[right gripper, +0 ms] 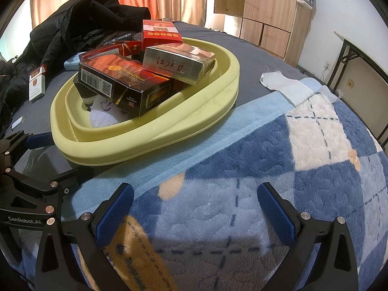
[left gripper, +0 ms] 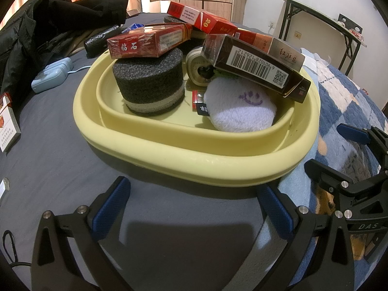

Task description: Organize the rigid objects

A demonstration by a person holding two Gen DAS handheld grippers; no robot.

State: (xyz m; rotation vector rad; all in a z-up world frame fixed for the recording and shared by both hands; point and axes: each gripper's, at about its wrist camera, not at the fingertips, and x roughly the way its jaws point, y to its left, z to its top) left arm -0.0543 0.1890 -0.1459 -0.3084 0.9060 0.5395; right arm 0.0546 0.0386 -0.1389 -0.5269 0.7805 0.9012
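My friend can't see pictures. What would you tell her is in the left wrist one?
A yellow tray on a dark bedsheet holds red cigarette boxes, a black foam cylinder and a white plush pad. The open, empty left tongs point at it.

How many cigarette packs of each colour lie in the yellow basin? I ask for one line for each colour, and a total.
Red cigarette packs: 3
Silver cigarette pack: 1
Dark cigarette pack with barcode: 1
Total in the yellow basin: 5
The small red-black item is unclear and not counted.
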